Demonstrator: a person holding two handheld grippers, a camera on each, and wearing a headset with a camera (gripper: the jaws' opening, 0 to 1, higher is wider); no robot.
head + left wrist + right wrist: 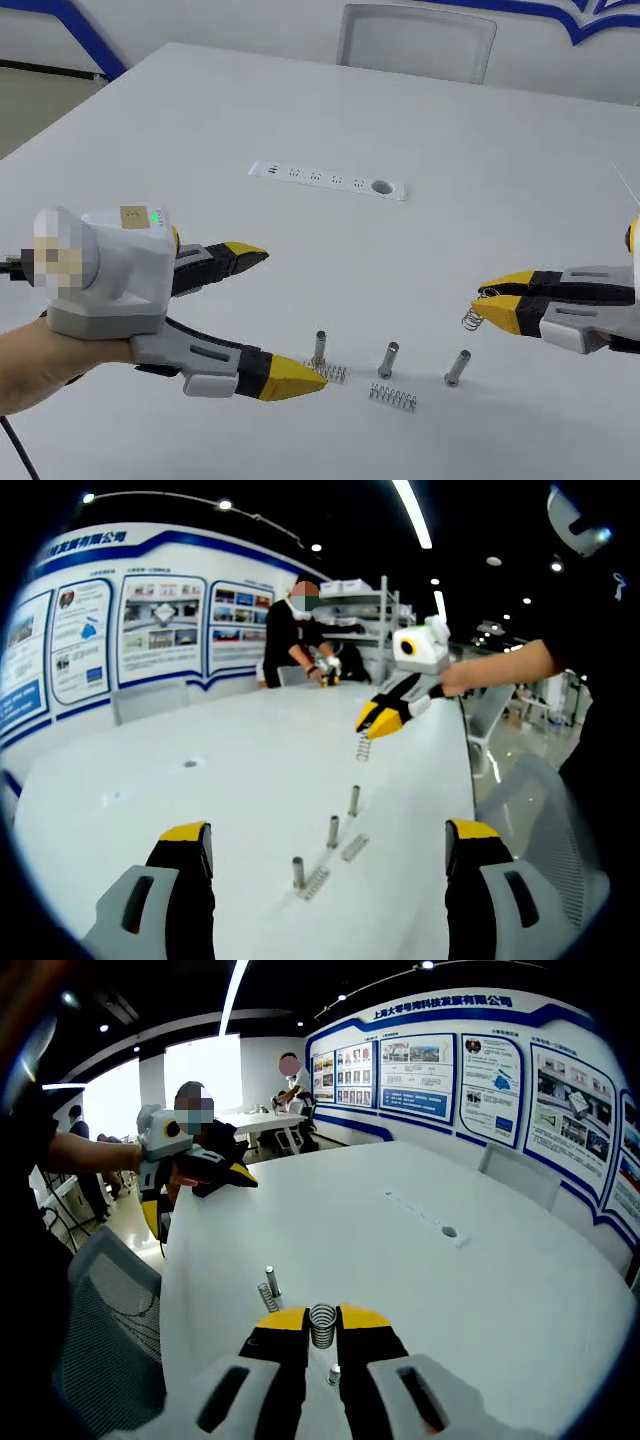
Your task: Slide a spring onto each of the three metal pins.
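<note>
Held spring: a small steel coil pinched by its upper turns in the right gripper, whose jaws are clamped on it. It hangs in the air, above and to the right of the pins, touching none.
Pins: the left pin, middle pin and right pin stand in a row on the near part of the table. All are bare, so the task looks barely begun.
Step in hand: probably carrying this first coil to the right pin, the nearest one.
Doing it well: line the coil's axis up with the pin before lowering. The free lower end should meet the pin top squarely, since so thin a coil would likely bend aside if it lands off centre. Grip lightly so the turns are not crushed, and release only once several turns are over the pin.
Spares: the first spare spring lies just beside the left pin's foot and the second spare spring near the middle pin, both on their sides.
Left gripper: jaws wide apart, holding nothing, hovering left of the left pin. It could steady a pin that tips.
Materials: the pins are smooth, dull-grey metal cylinders and look rigid. The springs are fine bright wire, open-wound and light, and likely to roll. The gripper tips are yellow tapered wedges.
Surroundings: the table is white, matt and smooth. A white power strip lies flat farther off, and a pale chair stands at the far edge.
</note>
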